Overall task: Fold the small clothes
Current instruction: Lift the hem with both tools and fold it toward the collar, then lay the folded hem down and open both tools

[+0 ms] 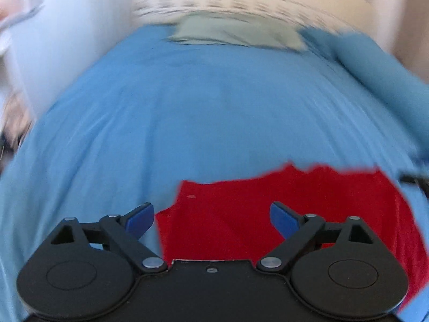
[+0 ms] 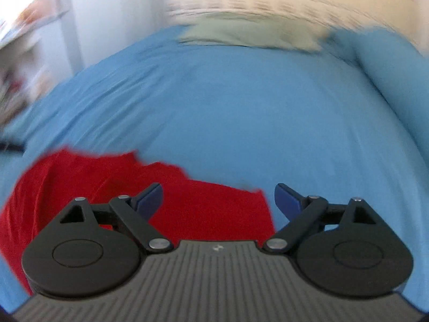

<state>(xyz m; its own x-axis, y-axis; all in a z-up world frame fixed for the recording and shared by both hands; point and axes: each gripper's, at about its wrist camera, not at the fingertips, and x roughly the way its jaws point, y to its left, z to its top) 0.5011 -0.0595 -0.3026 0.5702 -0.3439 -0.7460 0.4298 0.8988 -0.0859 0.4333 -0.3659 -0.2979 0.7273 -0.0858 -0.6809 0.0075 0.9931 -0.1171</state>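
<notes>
A red garment lies flat on a blue bedsheet. In the left wrist view it sits under and to the right of my left gripper, which is open and empty above its left part. In the right wrist view the red garment lies under and to the left of my right gripper, which is open and empty above the garment's right edge. Both views are blurred by motion.
The blue bedsheet covers the bed. A pale pillow lies at the far end, also in the right wrist view. A blue bolster or folded cover lies at the far right. White walls stand to the left.
</notes>
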